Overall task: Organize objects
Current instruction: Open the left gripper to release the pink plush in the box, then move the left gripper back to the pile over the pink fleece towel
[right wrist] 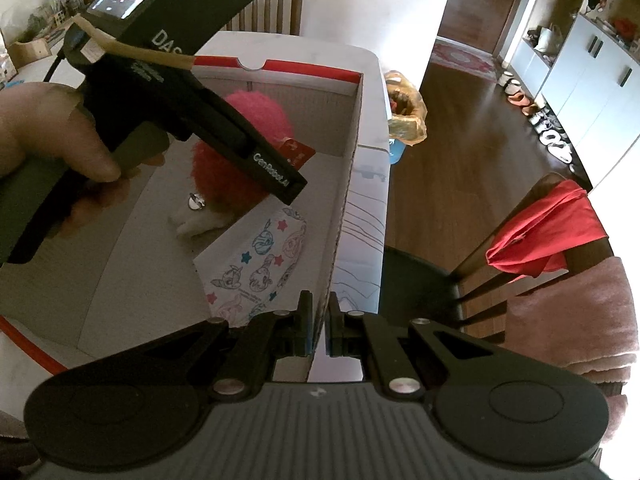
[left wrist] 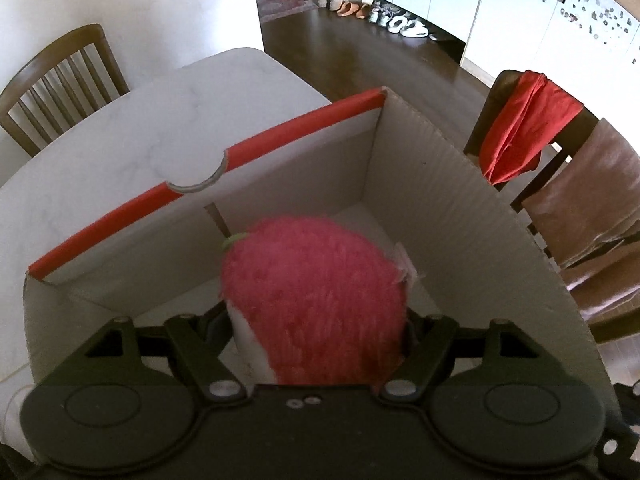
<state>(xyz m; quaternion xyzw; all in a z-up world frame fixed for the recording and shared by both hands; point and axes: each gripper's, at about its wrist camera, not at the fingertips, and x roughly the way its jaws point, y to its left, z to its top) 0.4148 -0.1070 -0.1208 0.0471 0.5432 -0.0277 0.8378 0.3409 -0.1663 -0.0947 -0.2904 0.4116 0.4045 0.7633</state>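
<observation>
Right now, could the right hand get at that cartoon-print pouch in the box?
Probably, but not at once: the right fingers are shut on the box wall. The pouch lies uncovered just inside it, beside the pink plush toy in the left fingers.

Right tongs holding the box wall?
Yes, in the right wrist view the right tongs are shut on the box's cardboard side wall, one finger on each face.

Left gripper (right wrist: 256, 152): black body, white "GenRobot.AI" lettering, tan strap, black cable. Right gripper (right wrist: 319, 330): black linkage arms, silver pivot screws, ribbed grey housing, round caps.
</observation>
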